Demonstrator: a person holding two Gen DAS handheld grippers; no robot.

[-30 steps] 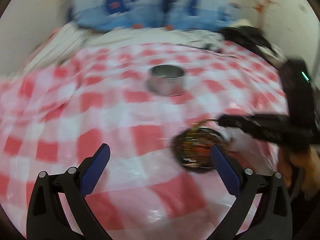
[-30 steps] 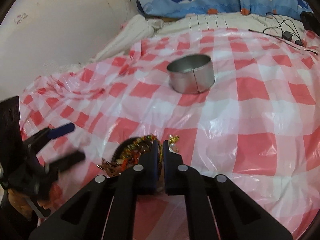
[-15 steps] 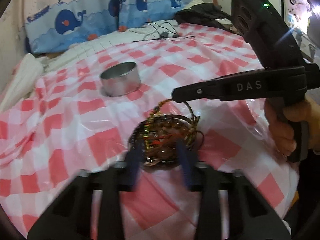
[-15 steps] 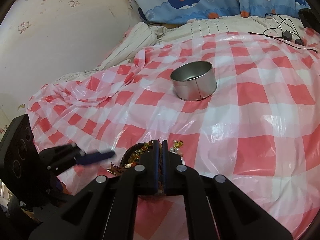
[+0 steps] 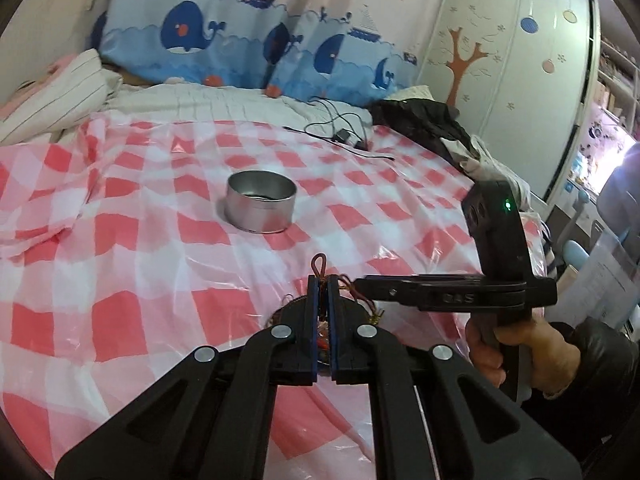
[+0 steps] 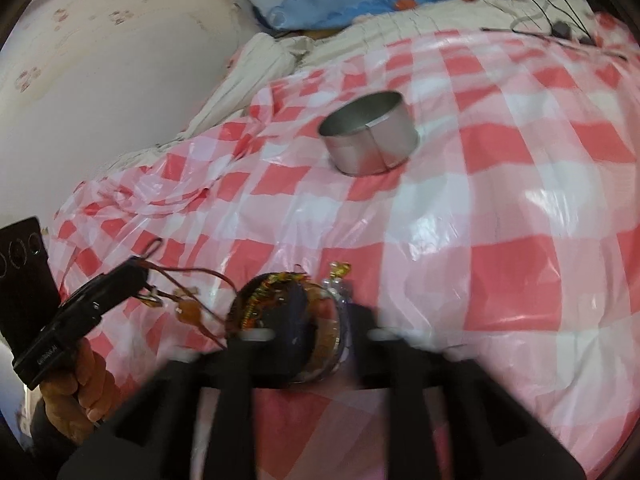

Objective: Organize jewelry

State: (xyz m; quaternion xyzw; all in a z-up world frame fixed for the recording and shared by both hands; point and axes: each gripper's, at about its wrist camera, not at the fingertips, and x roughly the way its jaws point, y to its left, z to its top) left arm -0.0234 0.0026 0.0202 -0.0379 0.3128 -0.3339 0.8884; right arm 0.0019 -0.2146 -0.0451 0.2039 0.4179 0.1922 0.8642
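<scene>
A dark round dish of tangled jewelry (image 6: 280, 300) lies on the red-checked plastic cloth (image 6: 500, 240). My left gripper (image 5: 322, 284) is shut on a thin reddish-brown cord bracelet (image 5: 319, 264) and holds it just above the dish; in the right wrist view the cord (image 6: 192, 276) trails from that gripper (image 6: 140, 276) to the dish. My right gripper (image 6: 324, 320) is blurred over the dish, its jaws apart; in the left wrist view it (image 5: 360, 286) looks nearly closed. A round silver tin (image 5: 261, 206) stands open further back.
Striped bedding and whale-print pillows (image 5: 224, 48) lie behind the cloth. A black cable with a small charger (image 5: 344, 136) and dark clothing (image 5: 424, 120) sit at the back right. A white wall (image 6: 100, 60) is at the left.
My left gripper has swung in over the dish, closed on the cord bracelet and lifted it. My right gripper, shut before, has opened and is moving.
</scene>
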